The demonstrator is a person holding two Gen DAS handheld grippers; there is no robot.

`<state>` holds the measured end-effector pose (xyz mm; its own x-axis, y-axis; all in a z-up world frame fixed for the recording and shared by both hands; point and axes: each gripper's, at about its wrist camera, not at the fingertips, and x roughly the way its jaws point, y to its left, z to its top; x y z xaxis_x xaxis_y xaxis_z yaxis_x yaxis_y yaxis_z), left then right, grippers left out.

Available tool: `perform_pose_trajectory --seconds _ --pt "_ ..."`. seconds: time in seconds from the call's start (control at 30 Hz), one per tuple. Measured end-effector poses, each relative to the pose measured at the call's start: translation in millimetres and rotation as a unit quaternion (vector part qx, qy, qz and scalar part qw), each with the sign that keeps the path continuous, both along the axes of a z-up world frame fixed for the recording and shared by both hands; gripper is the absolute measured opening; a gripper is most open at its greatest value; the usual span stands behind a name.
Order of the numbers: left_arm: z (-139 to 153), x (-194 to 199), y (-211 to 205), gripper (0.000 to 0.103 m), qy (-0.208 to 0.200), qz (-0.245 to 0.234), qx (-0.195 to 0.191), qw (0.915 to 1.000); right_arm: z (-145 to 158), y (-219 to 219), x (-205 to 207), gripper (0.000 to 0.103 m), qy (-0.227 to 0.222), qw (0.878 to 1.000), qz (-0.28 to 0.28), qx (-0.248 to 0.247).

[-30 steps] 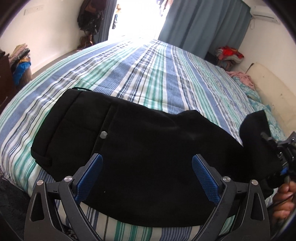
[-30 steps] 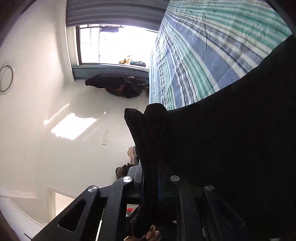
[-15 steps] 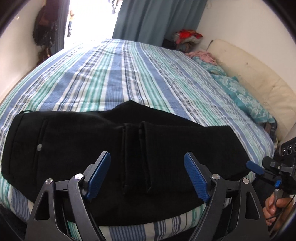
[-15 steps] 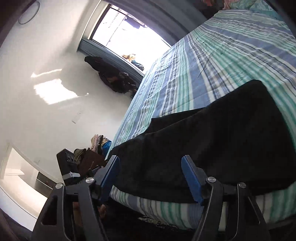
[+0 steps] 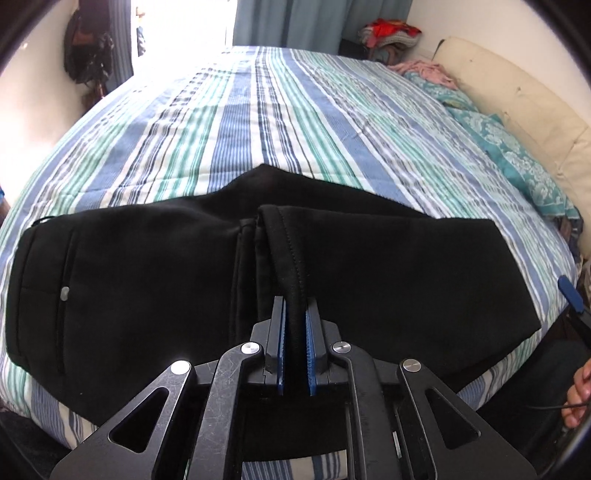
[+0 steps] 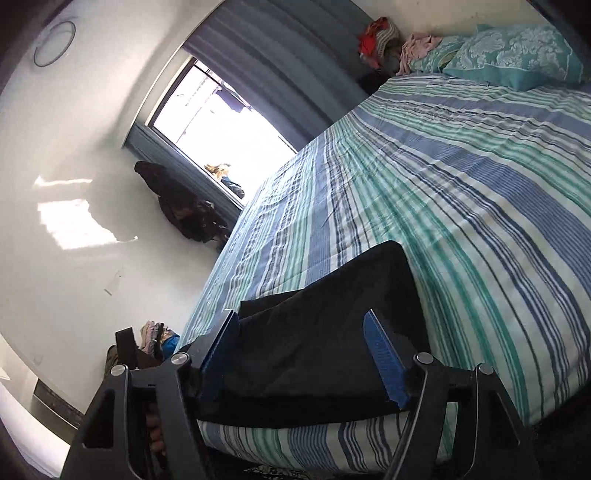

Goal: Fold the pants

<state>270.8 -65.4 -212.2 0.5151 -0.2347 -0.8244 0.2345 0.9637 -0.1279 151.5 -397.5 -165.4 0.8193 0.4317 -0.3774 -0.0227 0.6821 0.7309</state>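
Black pants point(image 5: 147, 280) lie folded across the near edge of the striped bed point(image 5: 280, 122), waistband with a grey button point(image 5: 64, 293) at the left. My left gripper point(image 5: 294, 314) is shut on the hemmed leg ends point(image 5: 284, 251) that lie on the middle of the pants. My right gripper point(image 6: 303, 325) is open, its blue pads either side of the folded right end of the pants point(image 6: 332, 332). One blue fingertip point(image 5: 570, 294) of the right gripper shows at the right edge of the left wrist view.
Teal patterned pillows point(image 5: 517, 155) and a cream headboard point(image 5: 517, 96) line the bed's right side. Pink clothes point(image 5: 424, 68) lie at the far right corner. Curtains point(image 5: 295, 22) and a bright window stand beyond the bed. Dark bags point(image 5: 85, 55) hang on the left wall.
My right gripper let go of the pant end after laying it over and now stands open at the fold. My left gripper has shut on the hemmed leg ends.
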Motion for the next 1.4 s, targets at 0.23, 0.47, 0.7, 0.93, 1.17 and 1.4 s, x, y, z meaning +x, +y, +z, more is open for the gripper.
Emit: perform_pose_trajectory --seconds 0.23,0.47,0.7,0.93,1.17,1.4 --pt "-21 -7 -5 0.011 -0.009 -0.015 0.017 0.9997 -89 5 40 0.033 0.184 0.979 0.016 0.081" --pt "-21 -8 -1 0.014 -0.01 -0.013 0.001 0.9999 -29 -19 83 0.035 0.125 0.991 0.016 0.049" --pt "-21 -10 4 0.014 -0.008 -0.014 -0.022 0.9996 -94 -32 119 0.012 0.237 0.971 -0.006 0.025" --pt "-21 -4 9 0.015 0.01 -0.01 -0.05 0.9986 -56 3 49 0.023 0.187 0.982 0.042 -0.003" --pt "13 -4 77 0.075 -0.035 0.085 -0.147 0.9847 -46 17 16 0.026 0.13 0.988 0.005 -0.085" --pt "0 11 46 0.076 -0.002 0.031 -0.13 0.9911 -43 6 9 0.036 0.124 0.987 -0.035 -0.094"
